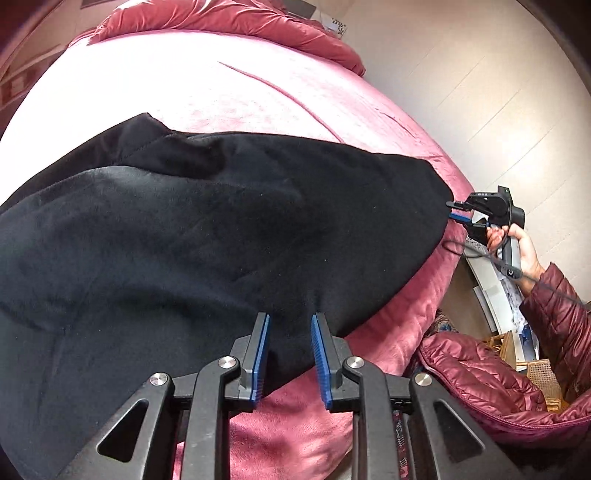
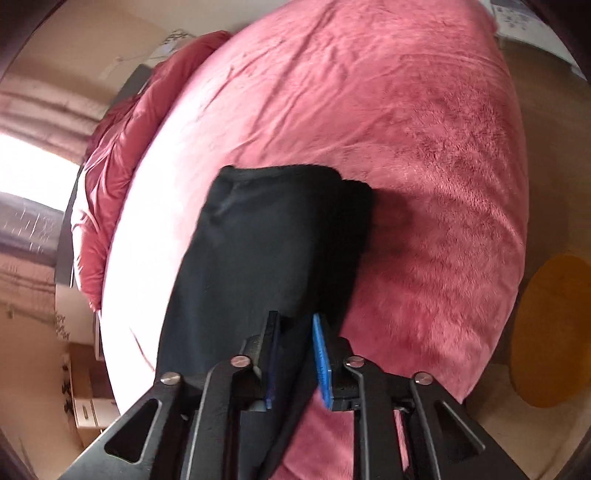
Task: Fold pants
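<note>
Nearest the left camera: left gripper (image 1: 290,325), 2 blue-padded fingers (image 1: 260,358) parted to a narrow gap, black cloth of the pants (image 1: 221,229) lying between and under them at the near hem; cannot tell whether any of it is actually pinched. Pants spread wide across the pink bed (image 1: 258,92), 1 layer folded over another along a seam at upper left, far corner tapering out to the bed's right edge. Right gripper (image 1: 458,212) there, at that corner, tips touching the cloth, held by a bare hand (image 1: 517,247) in a maroon puffer sleeve (image 1: 557,306). Crumpled red duvet (image 1: 236,22) at the bed's far end; pale floor (image 1: 480,92) beyond. From the right camera: right gripper (image 2: 295,332) nearly closed, a fold of pants (image 2: 266,236) running down between its fingers (image 2: 321,358) and apparently clamped, cloth stretching away from the tips toward mid-bed (image 2: 406,129) and ending in a rounded doubled edge. Blurred yellow rug (image 2: 550,328) on the floor at right, cardboard boxes (image 2: 86,398) at lower left, bright window (image 2: 33,166) at left.
</note>
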Demonstrator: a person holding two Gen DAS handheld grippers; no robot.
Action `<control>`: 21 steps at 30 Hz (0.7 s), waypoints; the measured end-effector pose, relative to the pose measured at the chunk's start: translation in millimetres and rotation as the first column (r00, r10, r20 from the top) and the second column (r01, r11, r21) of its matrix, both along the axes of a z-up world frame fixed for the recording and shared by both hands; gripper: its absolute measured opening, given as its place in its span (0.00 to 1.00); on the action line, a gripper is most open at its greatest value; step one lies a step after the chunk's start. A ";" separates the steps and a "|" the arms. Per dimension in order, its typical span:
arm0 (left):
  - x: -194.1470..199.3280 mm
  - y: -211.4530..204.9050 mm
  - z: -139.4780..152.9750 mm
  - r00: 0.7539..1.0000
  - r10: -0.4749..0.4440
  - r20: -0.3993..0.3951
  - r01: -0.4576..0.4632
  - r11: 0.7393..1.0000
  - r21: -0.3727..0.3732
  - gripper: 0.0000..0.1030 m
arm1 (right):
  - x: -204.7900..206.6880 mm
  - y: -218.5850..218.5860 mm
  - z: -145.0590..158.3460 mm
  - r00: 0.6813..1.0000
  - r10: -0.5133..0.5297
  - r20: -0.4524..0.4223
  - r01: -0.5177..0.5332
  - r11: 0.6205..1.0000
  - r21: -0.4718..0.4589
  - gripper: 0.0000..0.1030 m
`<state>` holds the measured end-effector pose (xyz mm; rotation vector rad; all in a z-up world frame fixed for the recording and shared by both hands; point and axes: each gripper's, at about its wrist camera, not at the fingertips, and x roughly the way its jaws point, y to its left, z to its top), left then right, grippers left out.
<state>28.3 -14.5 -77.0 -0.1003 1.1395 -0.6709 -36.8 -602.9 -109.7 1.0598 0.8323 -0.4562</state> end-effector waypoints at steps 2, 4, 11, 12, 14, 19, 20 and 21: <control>-1.4 -4.3 -1.8 1.000 -0.005 -0.001 0.005 1.000 0.013 0.22 | -0.2 -4.3 -4.2 1.000 -0.014 -0.009 0.014 1.000 0.012 0.22; -4.0 -11.0 -5.5 1.000 -0.012 -0.002 0.012 1.000 0.015 0.22 | 1.3 -5.0 -4.1 1.000 -0.011 -0.005 0.011 1.000 0.007 0.22; -7.5 -12.1 -10.3 1.000 -0.027 -0.012 0.028 0.999 0.030 0.22 | 4.8 6.8 19.3 0.999 0.053 0.012 -0.051 0.993 -0.109 0.06; -8.3 -10.8 -9.0 1.000 -0.027 -0.008 0.027 0.999 0.023 0.22 | 2.4 9.0 24.3 0.998 0.059 0.013 -0.057 0.990 -0.130 0.06; -8.6 -8.3 -8.4 1.000 -0.020 -0.007 0.020 1.000 0.017 0.22 | -1.2 11.4 25.7 0.998 0.058 -0.015 -0.059 0.987 -0.151 0.05; -8.5 0.3 -6.0 1.000 0.006 0.001 -0.007 0.999 0.048 0.22 | 2.8 7.0 4.8 0.997 0.044 -0.068 -0.052 0.992 -0.115 0.11; -8.5 2.9 -4.2 1.000 0.014 0.008 -0.015 0.999 0.047 0.22 | 3.3 7.6 4.8 0.997 0.041 -0.067 -0.049 0.993 -0.111 0.11; -8.4 6.6 -1.2 1.000 0.026 0.018 -0.026 0.999 0.044 0.23 | 3.5 7.2 7.3 0.997 0.039 -0.063 -0.046 0.993 -0.107 0.11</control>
